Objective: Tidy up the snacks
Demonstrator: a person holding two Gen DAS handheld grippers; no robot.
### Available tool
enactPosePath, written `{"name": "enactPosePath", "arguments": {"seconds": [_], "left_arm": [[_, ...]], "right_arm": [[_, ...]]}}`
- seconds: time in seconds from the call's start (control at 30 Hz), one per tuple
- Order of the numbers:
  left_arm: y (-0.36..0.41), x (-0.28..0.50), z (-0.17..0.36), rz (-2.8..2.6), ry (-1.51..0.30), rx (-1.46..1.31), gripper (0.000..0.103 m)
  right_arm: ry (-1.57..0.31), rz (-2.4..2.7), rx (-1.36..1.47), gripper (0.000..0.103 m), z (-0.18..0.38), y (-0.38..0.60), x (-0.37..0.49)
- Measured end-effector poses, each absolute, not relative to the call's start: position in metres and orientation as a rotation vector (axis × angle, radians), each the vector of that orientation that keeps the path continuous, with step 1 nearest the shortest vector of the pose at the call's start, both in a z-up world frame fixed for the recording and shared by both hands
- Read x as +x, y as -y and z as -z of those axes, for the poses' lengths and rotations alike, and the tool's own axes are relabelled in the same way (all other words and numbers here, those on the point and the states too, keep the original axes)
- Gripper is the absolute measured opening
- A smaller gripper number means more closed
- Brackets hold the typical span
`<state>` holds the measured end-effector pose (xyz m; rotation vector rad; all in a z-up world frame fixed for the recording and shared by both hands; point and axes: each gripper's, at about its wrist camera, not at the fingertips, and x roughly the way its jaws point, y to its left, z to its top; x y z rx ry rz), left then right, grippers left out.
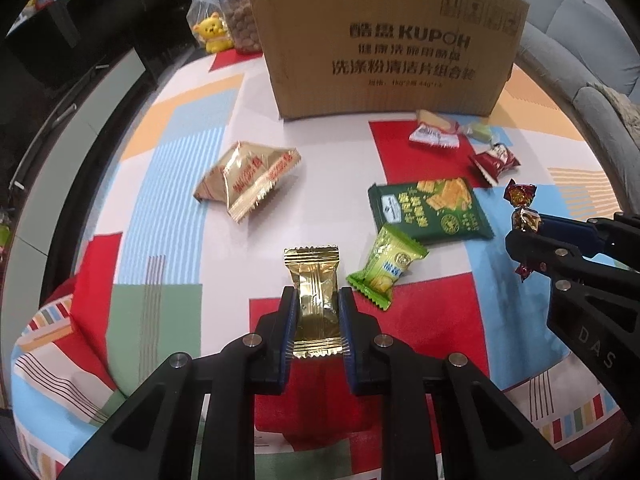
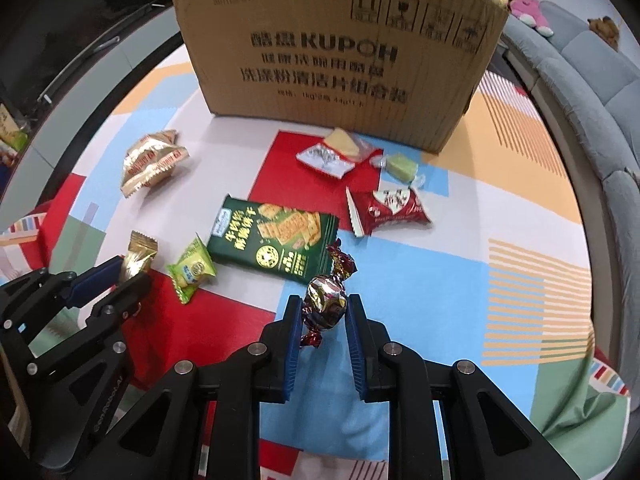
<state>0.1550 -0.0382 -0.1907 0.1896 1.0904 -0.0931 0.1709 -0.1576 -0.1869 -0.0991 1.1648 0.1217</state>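
My left gripper (image 1: 318, 296) is shut on a gold foil snack packet (image 1: 316, 276), its blue pads pressing both sides; the packet rests on the patterned tablecloth (image 1: 180, 128). My right gripper (image 2: 323, 308) is shut on a shiny twist-wrapped candy (image 2: 325, 294) with dark red ends. In the right wrist view the left gripper (image 2: 132, 274) shows at the left with the gold packet (image 2: 140, 252). A tall cardboard box (image 1: 384, 40) stands at the back. Between the grippers lie a dark green cracker pack (image 2: 276, 236) and a small light green packet (image 2: 192, 268).
Loose on the cloth: beige-gold packets (image 1: 248, 176), a red packet (image 2: 392, 208), a white-and-red packet (image 2: 326, 158), a pale green sweet (image 2: 400, 166). A yellow bear toy (image 1: 214, 32) and a bag of nuts (image 1: 242, 20) stand left of the box. A grey sofa (image 2: 592, 92) curves along the right.
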Motion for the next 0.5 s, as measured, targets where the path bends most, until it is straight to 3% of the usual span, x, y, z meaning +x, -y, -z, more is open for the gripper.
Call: {"name": "enactPosePath", "arguments": {"seconds": [0.5], "left_arm": [[0.029, 0.165, 0.154, 0.042, -1.048, 0.178, 0.021]], "right_arm": [[-1.107, -0.104, -0.084, 0.023, 0.150, 0.165, 0.170]]}}
